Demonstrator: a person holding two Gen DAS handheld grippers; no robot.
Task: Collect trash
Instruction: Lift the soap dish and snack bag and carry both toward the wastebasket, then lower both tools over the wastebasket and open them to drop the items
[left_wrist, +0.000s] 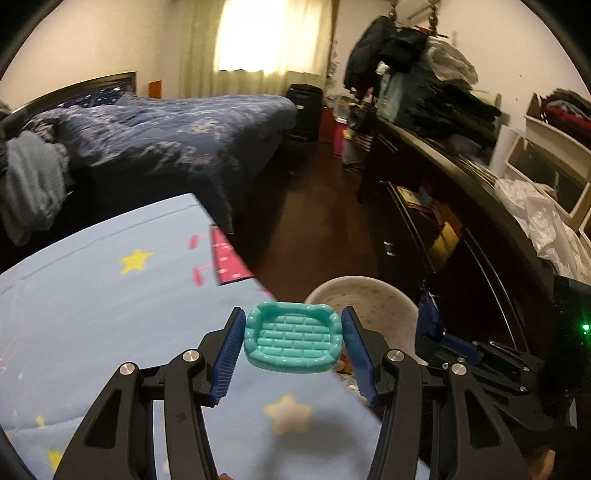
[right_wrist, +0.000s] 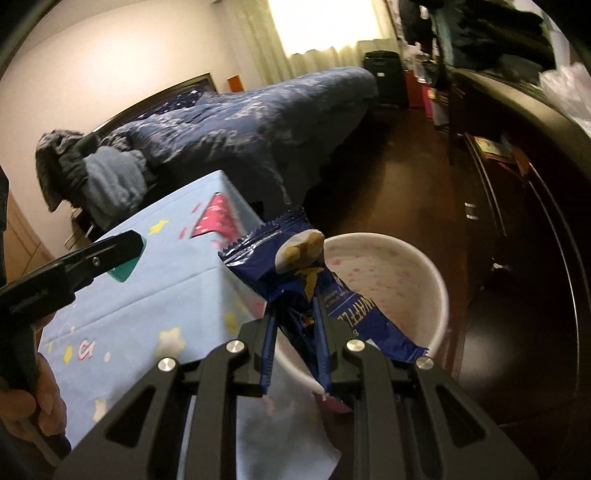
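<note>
The left claw (left_wrist: 293, 338) grips a teal tray (left_wrist: 293, 338) between its pads, over the blue starred surface (left_wrist: 110, 314). The right claw (right_wrist: 295, 321) pinches a dark blue wrapper (right_wrist: 280, 266) above the white bin (right_wrist: 428, 273) just beyond.

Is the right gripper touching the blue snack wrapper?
Touching. The right wrist view shows the right gripper shut on the blue snack wrapper, above the white bin.

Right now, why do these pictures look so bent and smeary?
Left wrist view: fisheye lens bows the room, black corners; window glares white, bed smeared. Right wrist view: same curving, dresser dark, wrapper in the tongs fairly sharp.
</note>
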